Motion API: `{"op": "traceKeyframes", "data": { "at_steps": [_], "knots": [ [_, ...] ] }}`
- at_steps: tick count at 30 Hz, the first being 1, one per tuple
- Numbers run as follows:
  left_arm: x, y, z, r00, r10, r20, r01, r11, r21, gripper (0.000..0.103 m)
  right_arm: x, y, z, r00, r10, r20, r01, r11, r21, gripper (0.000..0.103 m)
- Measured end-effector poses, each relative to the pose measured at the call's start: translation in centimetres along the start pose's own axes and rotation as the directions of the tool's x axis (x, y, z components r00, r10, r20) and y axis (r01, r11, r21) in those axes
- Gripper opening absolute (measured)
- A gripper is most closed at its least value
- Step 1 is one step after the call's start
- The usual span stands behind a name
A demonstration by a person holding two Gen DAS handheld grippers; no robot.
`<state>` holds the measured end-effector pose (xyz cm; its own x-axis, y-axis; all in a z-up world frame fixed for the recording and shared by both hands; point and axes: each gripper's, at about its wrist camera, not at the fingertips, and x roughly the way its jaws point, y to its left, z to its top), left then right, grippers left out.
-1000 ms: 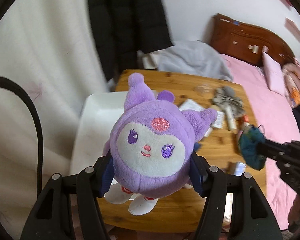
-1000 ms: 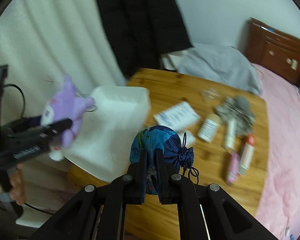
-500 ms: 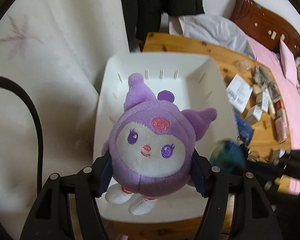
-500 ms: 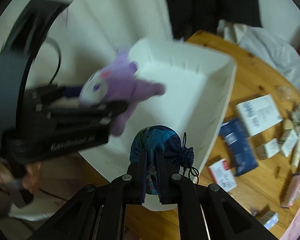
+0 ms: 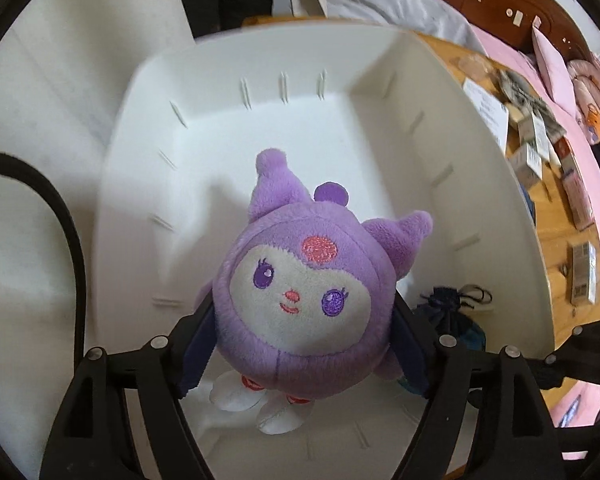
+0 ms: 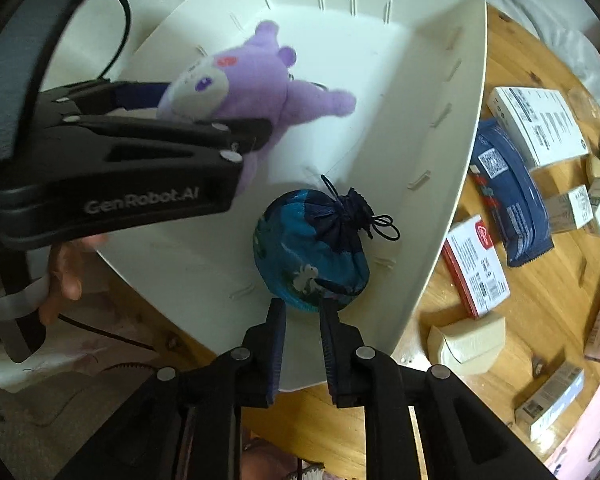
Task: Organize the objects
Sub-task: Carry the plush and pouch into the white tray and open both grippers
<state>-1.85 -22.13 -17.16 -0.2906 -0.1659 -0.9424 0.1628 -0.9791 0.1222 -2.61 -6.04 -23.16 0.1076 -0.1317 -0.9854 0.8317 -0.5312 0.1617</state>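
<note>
My left gripper [image 5: 304, 344] is shut on a purple plush toy [image 5: 300, 304] and holds it low over the white bin [image 5: 260, 128]. The plush [image 6: 236, 80] and the left gripper [image 6: 204, 120] also show in the right wrist view. A blue drawstring pouch [image 6: 312, 256] lies on the bin floor [image 6: 360, 92] near its front right wall. My right gripper [image 6: 302, 320] is just behind the pouch with its fingers slightly apart, touching the pouch's near edge but not clamping it. The pouch also shows in the left wrist view [image 5: 452, 316].
The bin stands on a round wooden table [image 6: 540, 320]. To its right lie a red-and-white box [image 6: 476, 264], a dark blue packet [image 6: 508, 200], a white box [image 6: 536, 124] and several small boxes and tubes. A pink bed [image 5: 596, 112] is beyond the table.
Both grippers moved down into the bin. The right gripper has opened and the pouch now lies on the bin floor. The left gripper still holds the plush, now lower.
</note>
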Motion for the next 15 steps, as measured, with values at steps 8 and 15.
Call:
{"op": "traceKeyframes", "data": {
  "at_steps": [8, 15],
  "knots": [
    [1.3, 0.2, -0.4, 0.994, -0.057, -0.093, 0.053, 0.998, -0.04, 0.085, 0.2, 0.0, -2.6, 0.999, -0.003, -0.046, 0.002, 1.0, -0.004, 0.019],
    [0.5, -1.2, -0.6, 0.989, -0.058, -0.134, 0.053, 0.998, -0.039, 0.086, 0.0, -0.3, -4.6, 0.998, 0.032, -0.052, -0.033, 0.999, -0.012, 0.025]
  ]
}}
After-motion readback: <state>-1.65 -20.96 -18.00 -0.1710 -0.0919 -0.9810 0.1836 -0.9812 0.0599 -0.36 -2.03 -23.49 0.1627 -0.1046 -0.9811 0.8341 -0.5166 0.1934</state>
